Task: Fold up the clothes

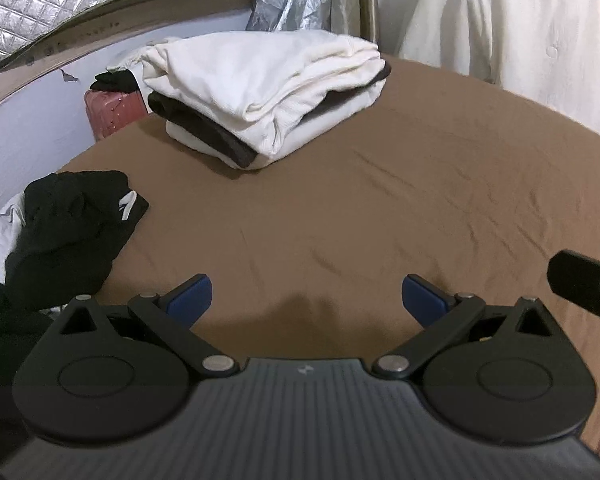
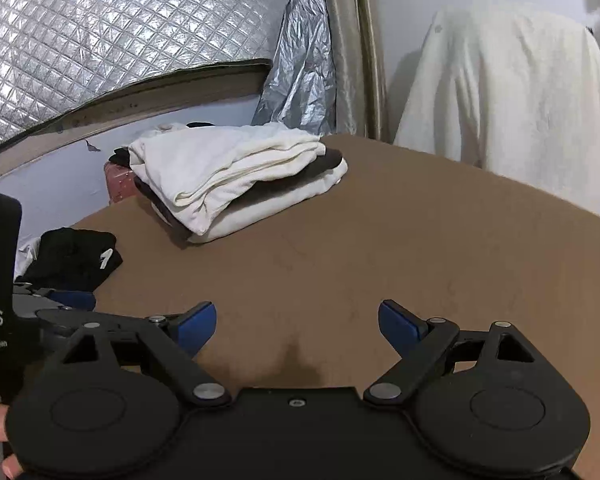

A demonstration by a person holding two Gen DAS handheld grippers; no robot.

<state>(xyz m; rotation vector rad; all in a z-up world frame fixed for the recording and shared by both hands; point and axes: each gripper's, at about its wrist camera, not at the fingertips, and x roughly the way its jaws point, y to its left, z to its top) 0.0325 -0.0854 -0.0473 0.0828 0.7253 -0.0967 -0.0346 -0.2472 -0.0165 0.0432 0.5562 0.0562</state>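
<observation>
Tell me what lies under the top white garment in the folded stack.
Under the top white garment lie a dark folded layer and another white piece, resting on the brown sheet. Any layers deeper inside the stack are covered.

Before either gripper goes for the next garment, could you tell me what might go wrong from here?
1. The black garment lies crumpled at the brown surface's left edge, so a pull could drag it off.
2. The left gripper and right gripper sit close together, both open and empty; they may collide.
3. The folded stack could topple if bumped.
</observation>
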